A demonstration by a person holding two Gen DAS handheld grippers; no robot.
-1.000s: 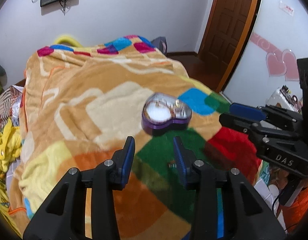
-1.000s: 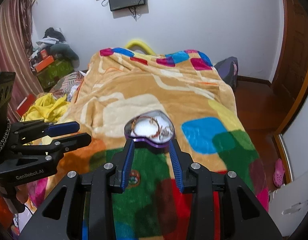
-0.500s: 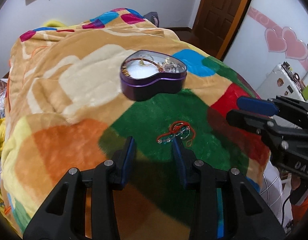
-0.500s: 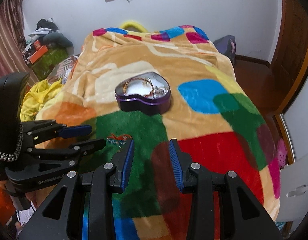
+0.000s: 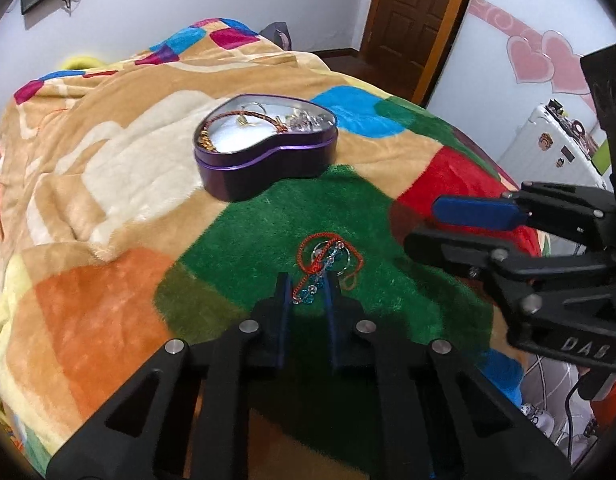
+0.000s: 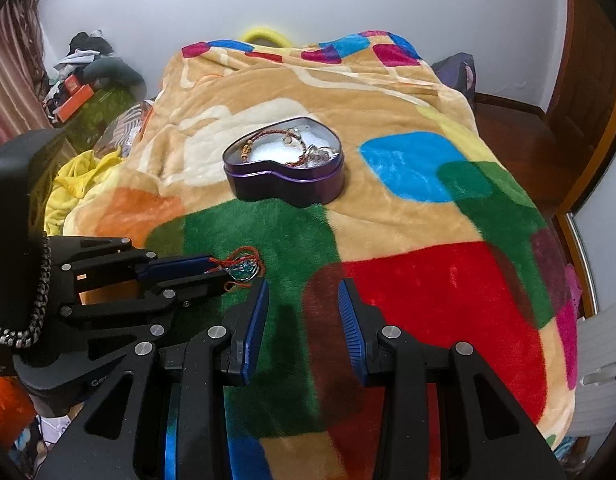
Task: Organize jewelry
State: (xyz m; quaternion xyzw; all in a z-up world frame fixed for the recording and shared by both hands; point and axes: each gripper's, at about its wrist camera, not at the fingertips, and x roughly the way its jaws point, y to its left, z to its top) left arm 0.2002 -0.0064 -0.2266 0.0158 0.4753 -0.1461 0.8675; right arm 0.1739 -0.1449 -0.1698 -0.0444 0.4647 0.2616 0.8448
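A tangle of red cord and blue and clear beads [image 5: 326, 258] lies on the green patch of the blanket. My left gripper [image 5: 308, 285] points down at it. Its jaws are closing, with the near end of the bead strand pinched between the pads; in the right wrist view the cord [image 6: 244, 262] sticks out past the left gripper's tips [image 6: 218, 270]. Beyond stands a purple heart-shaped tin [image 5: 268, 168] [image 6: 284, 186], open, with white padding and several bracelets inside. My right gripper [image 6: 304, 294] [image 5: 424, 224] hovers open to the right of the tangle, nothing between its fingers.
A plush patchwork blanket [image 6: 428, 280] covers the bed. Yellow clothes [image 6: 72, 188] and boxes pile up at the left bedside. A wooden door [image 5: 412, 20] and a white case [image 5: 548, 148] stand to the right, past the bed's edge.
Both grippers have come down and tipped toward the blanket. The left gripper's jaws have narrowed around the bead strand, which first came into view half a second ago. The right jaws keep their width.
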